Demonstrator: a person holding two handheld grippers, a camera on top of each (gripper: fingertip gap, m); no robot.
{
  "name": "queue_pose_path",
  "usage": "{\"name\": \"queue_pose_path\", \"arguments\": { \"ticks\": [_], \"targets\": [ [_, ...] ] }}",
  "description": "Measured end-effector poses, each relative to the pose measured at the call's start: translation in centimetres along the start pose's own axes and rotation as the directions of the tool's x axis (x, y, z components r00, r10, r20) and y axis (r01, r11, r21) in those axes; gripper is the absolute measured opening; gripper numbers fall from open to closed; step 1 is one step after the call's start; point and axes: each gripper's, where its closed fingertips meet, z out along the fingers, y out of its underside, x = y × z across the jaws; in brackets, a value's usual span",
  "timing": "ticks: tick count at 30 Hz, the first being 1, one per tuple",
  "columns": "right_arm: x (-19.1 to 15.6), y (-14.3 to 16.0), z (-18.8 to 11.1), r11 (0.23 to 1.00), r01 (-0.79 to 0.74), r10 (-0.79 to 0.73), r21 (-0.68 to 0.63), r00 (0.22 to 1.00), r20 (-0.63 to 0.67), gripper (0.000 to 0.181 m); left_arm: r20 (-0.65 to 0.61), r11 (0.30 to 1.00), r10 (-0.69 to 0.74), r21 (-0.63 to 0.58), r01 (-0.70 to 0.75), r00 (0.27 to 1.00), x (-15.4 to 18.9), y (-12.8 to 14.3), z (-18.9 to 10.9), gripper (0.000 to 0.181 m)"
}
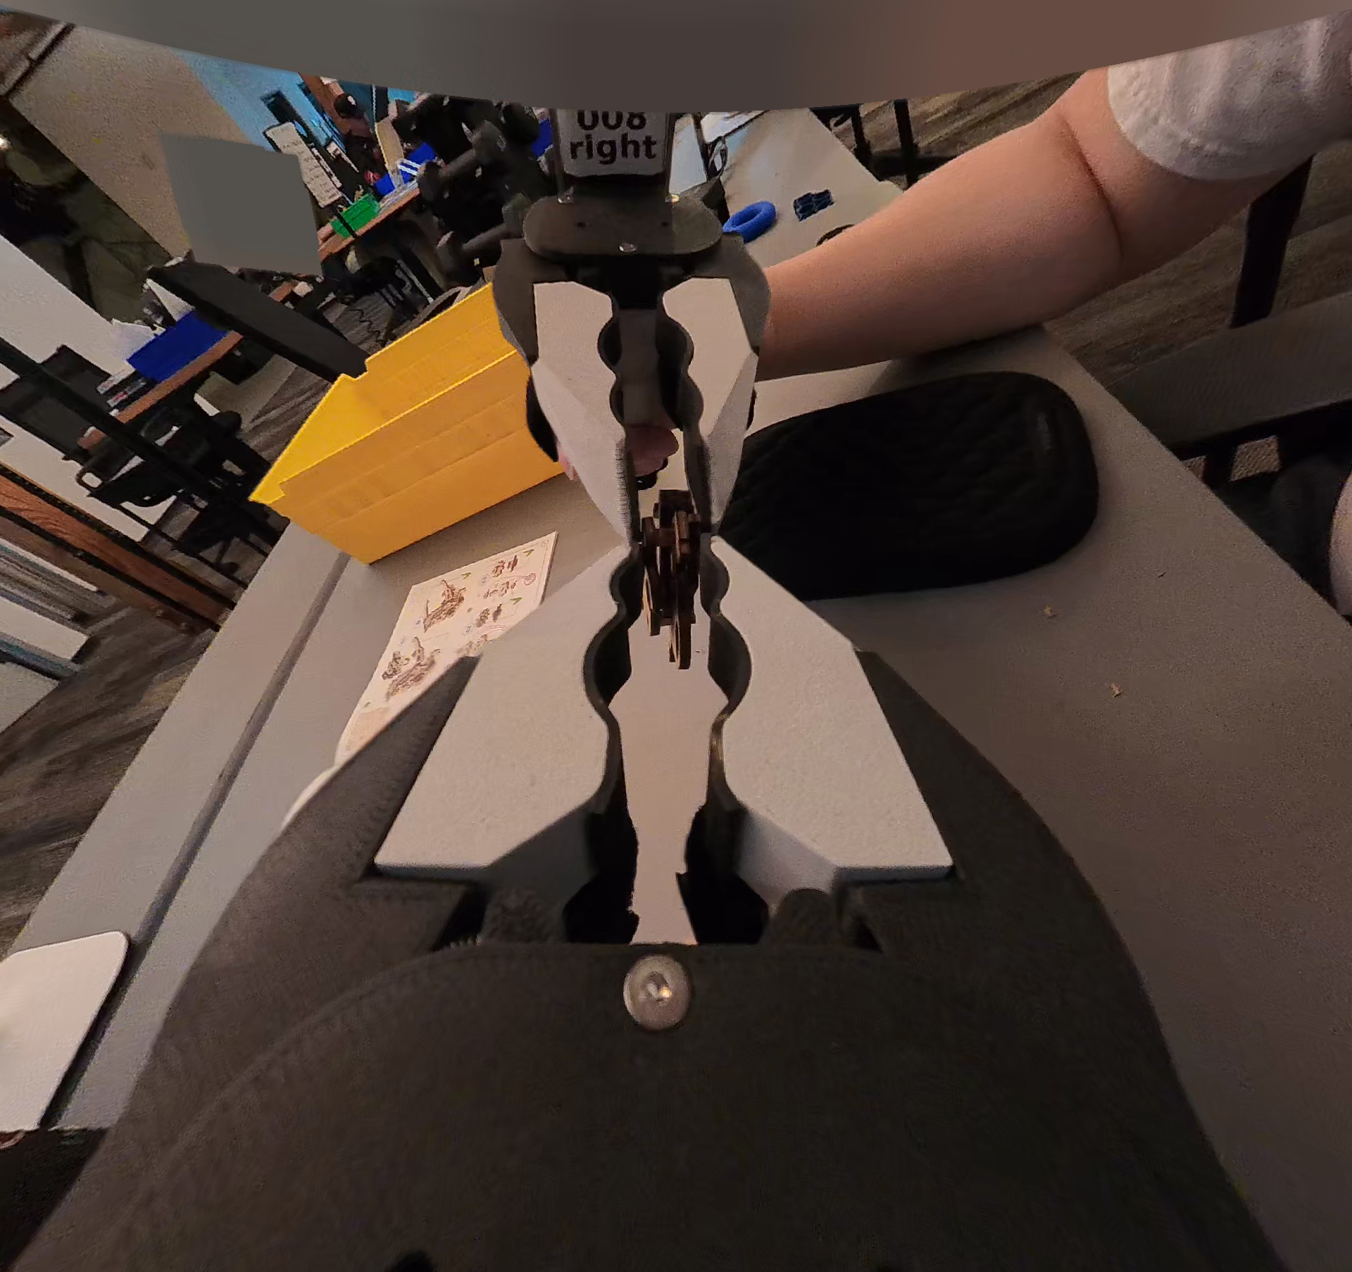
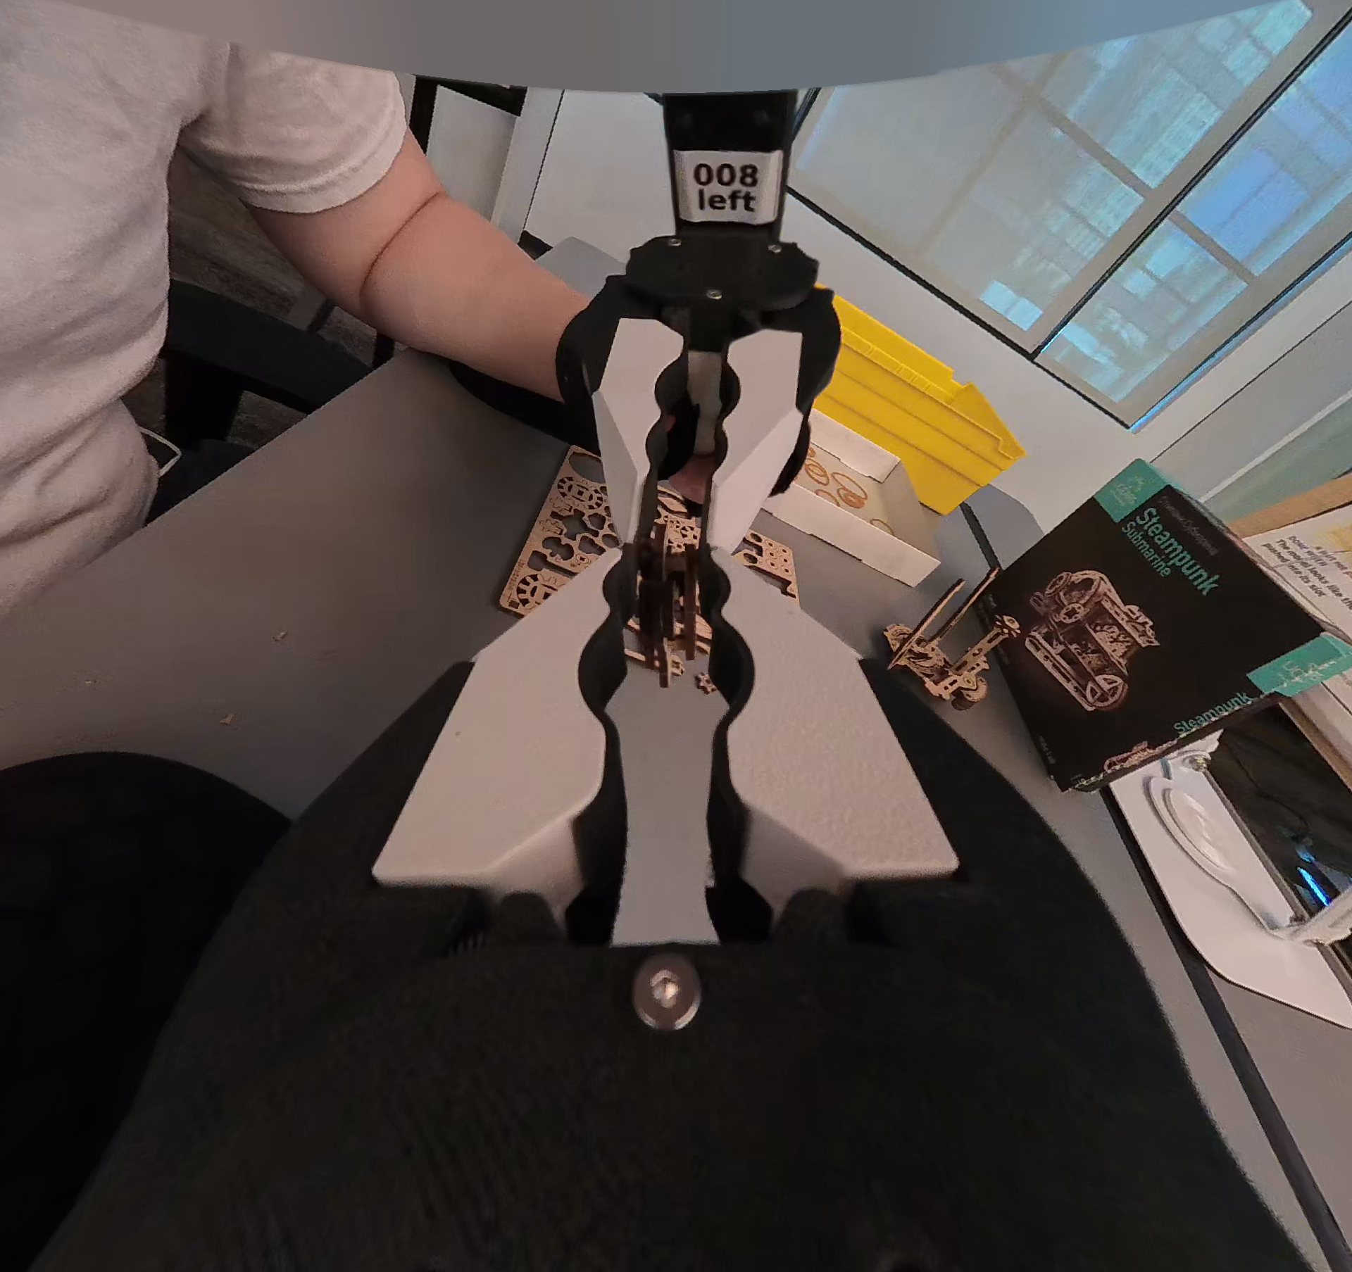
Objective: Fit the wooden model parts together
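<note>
Two white labels, one per gripper: left gripper [image 1: 669, 557], right gripper [image 2: 662, 564].

We see a grey table [image 1: 1097, 761] over dark wood-look flooring [image 1: 66, 783], with cluttered desks [image 1: 183, 388] further back. Beside us, a large gridded window [image 2: 1141, 213] lets in cool bluish daylight.

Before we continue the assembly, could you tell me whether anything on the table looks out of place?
Only minor litter: small wood crumbs lie scattered on the grey table, and one tiny loose wooden piece sits below the wooden parts.
</note>
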Motion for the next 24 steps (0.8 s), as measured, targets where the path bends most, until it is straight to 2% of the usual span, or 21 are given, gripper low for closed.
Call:
{"name": "queue_pose_path", "arguments": {
  "ticks": [5,8,15,19,24],
  "targets": [
    [0.0,0.0,0.0,1.000,-0.021,0.021,-0.009,1.000,0.007,0.013,-0.039,0.996,-0.084,0.007,0.084,0.996,0.1,-0.1,0.0,0.013],
    [0.5,-0.3,0.0,0.999,-0.035,0.035,0.002,0.999,-0.027,0.013,-0.010,0.996,-0.088,0.029,0.088,0.996,-0.3,-0.4,-0.2,0.013],
    [1.2,-1.1,-0.2,0.999,0.019,-0.016,0.030,0.995,-0.100,0.013,0.090,0.999,0.011,0.037,-0.015,0.996,-1.1,-1.2,-0.7,0.013],
    [1.0,-1.6,-0.2,0.999,0.038,-0.034,0.036,0.995,-0.098,0.013,0.085,0.996,0.046,0.068,-0.052,0.995,-0.9,-1.7,-0.9,0.013],
    [0.5,-2.1,0.0,0.988,0.150,-0.152,-0.027,0.983,-0.106,0.013,0.065,0.984,0.118,0.129,-0.126,0.991,-0.4,-2.2,-1.1,0.013]
  ]
}}
